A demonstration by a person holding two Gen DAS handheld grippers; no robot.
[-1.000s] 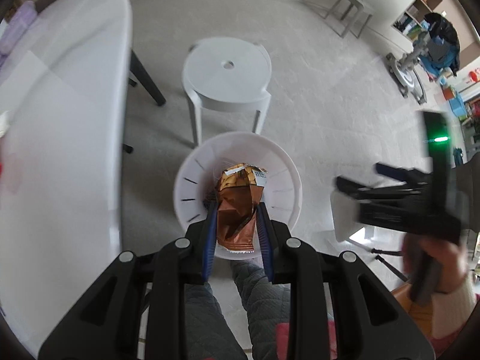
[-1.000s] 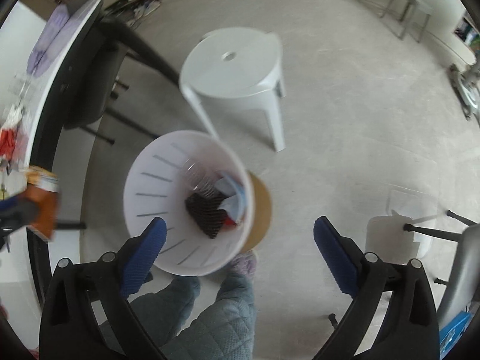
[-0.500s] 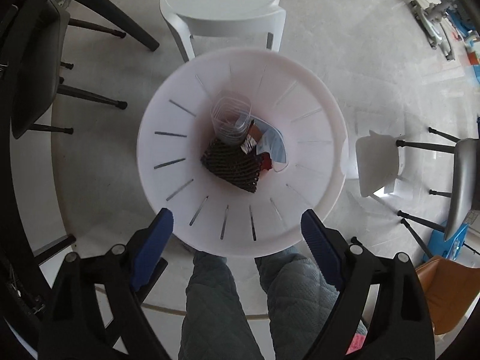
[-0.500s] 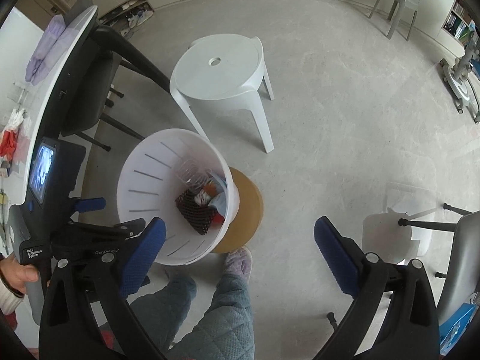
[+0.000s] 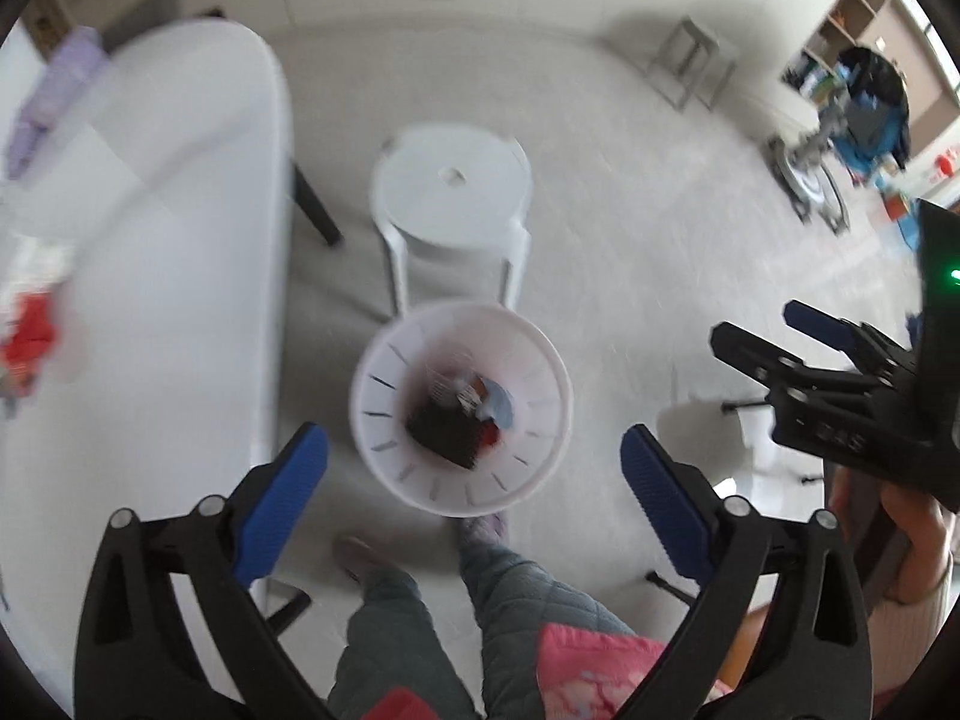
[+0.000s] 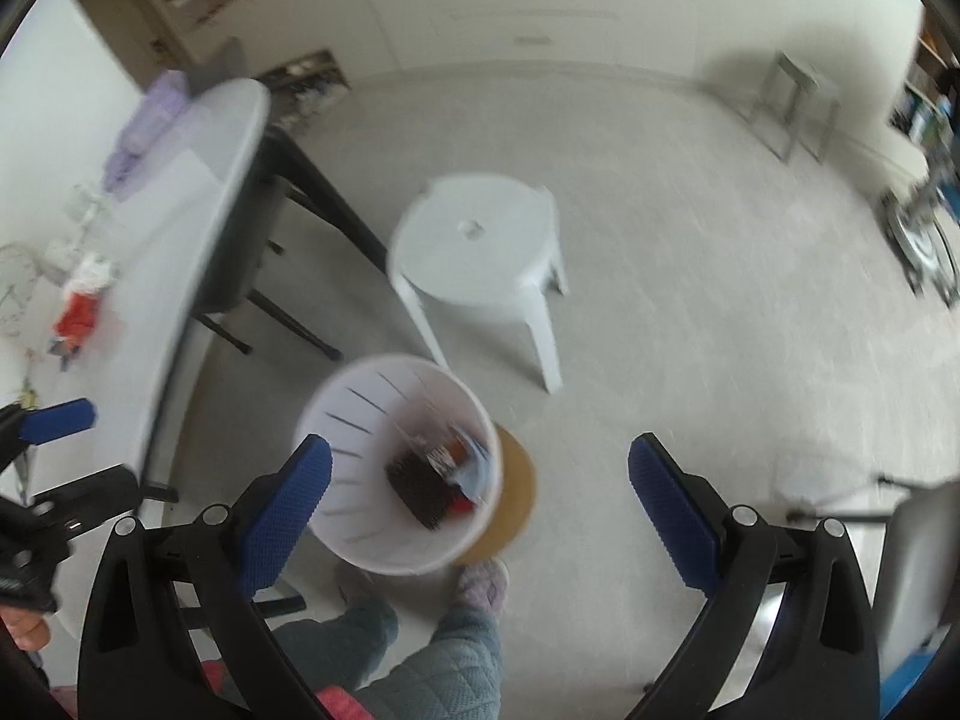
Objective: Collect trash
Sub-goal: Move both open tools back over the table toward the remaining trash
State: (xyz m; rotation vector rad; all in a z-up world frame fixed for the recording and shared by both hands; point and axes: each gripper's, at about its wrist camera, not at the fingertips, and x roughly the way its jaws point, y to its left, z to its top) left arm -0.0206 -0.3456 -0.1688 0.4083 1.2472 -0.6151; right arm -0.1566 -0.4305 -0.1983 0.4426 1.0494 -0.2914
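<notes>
Both the left tongs (image 5: 474, 480) and right tongs (image 6: 480, 486) gape wide and empty above the round white slotted plastic bin (image 5: 540, 420), standing upright, mouth up, trash (image 5: 447, 432) inside.

From my feed I see a pale grey floor (image 5: 630, 252) running to white cabinet fronts (image 6: 540, 0) along the far wall. A round white plastic stool (image 5: 453, 186) stands mid-room, and a white counter (image 5: 180, 240) with dark legs curves along the left. A small metal stool (image 6: 795, 102) sits far right near open shelving (image 5: 840, 42). Light is soft and even; both views are blurred.
</notes>
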